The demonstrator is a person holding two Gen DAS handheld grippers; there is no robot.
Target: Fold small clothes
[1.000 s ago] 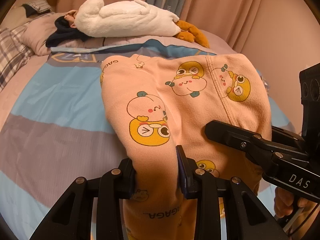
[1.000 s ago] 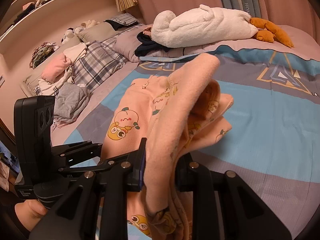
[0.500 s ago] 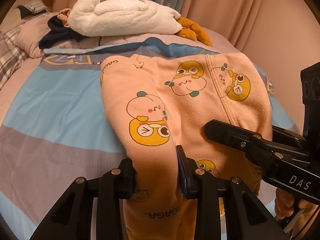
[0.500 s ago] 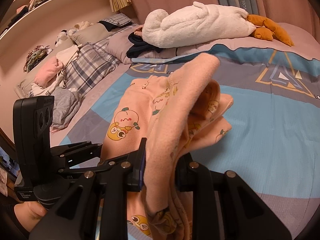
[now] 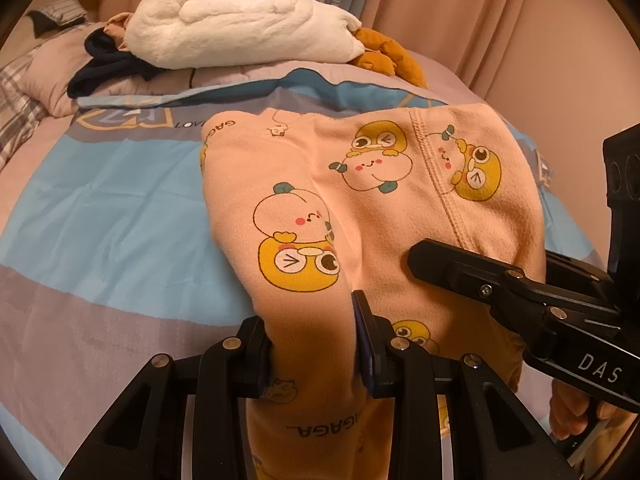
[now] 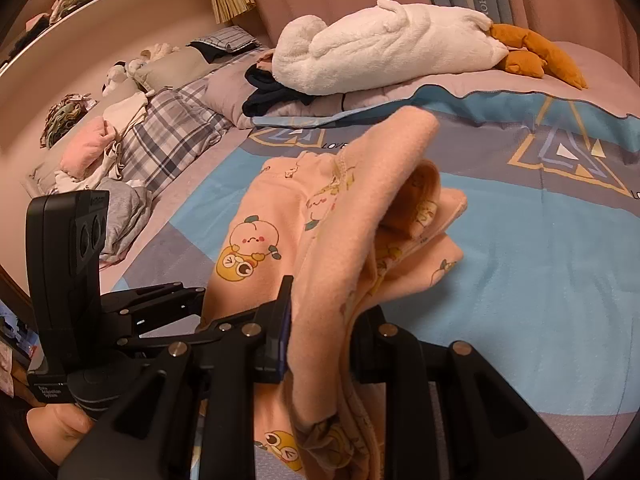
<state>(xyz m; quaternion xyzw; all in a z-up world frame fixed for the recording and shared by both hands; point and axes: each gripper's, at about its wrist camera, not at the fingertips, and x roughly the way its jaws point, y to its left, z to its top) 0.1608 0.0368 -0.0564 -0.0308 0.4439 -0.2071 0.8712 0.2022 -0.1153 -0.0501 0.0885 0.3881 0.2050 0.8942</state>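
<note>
Over at the left edge of the bed (image 6: 540,288) there's our pile of loose clothes (image 6: 100,168) on a plaid pillow (image 6: 172,140). Next over, our left claw (image 5: 314,344) is clamped on a bunched fold of the peach pajama pants (image 5: 360,200) with the cartoon prints, which we've got draped up off the blue and grey blanket (image 5: 100,200) near the bed's front edge. Our right claw (image 6: 320,340) is clenched on another thick fold of the same pants, layers bunching up between its fingers. Up by the bed's far edge there's a white plush goose (image 5: 240,28) lying on its side, orange feet pointing right.
</note>
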